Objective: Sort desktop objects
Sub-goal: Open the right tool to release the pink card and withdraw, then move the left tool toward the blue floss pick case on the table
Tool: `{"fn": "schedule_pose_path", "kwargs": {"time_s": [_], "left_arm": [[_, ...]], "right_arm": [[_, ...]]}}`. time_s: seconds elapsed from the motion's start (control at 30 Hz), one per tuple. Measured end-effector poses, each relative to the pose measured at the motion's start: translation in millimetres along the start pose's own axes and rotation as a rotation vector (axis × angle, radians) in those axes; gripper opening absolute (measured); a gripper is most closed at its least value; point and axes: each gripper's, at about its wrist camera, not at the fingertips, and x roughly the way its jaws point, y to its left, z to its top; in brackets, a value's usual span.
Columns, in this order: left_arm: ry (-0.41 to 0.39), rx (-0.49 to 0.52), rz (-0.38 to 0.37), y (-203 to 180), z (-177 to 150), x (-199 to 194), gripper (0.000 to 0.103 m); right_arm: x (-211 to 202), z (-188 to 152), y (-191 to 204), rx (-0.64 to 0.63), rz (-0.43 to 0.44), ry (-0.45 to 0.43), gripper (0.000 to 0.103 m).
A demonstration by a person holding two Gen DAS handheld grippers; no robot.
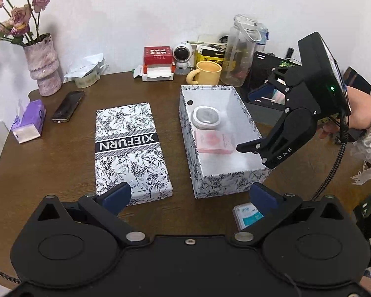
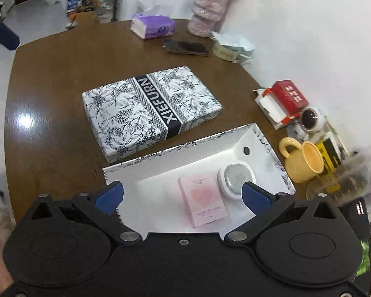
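An open floral-print box stands on the brown table, its lid flat to its left. Inside lie a pink card pack and a round white case. My left gripper hovers open and empty near the table's front edge, and a small blue-white packet lies under its right finger. My right gripper hangs open over the box's right wall. In the right wrist view my right gripper is empty above the pink pack and the round case, with the box and lid beyond.
Along the back wall stand a vase of roses, a tape roll, a red box, an astronaut toy, a yellow mug and a clear bottle. A phone and purple tissue pack lie at the left.
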Motion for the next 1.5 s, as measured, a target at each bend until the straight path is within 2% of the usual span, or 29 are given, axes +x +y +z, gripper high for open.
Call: {"fn": "schedule_pose_path", "kwargs": {"time_s": [0.23,0.53,1.07,1.5], "left_arm": [[0.001,0.058,-0.023,-5,-10,-6,0.103],[0.018,0.137,-0.061,-15,-18,0,0.103],[0.107,0.334,-0.160,-61,-27,54,0.103],[0.190,0.472,-0.200,-93,-43,111,0.103]], "right_arm": [[-19,-9,27,0.063,-0.020,0.004,0.103],[-42,-37,52,0.157,-0.059,0.037,0.103],[-63,-114,92,0.364,-0.100,0.136,0.103],[-48,-160,111,0.466,-0.077,0.183,0.103]]}}
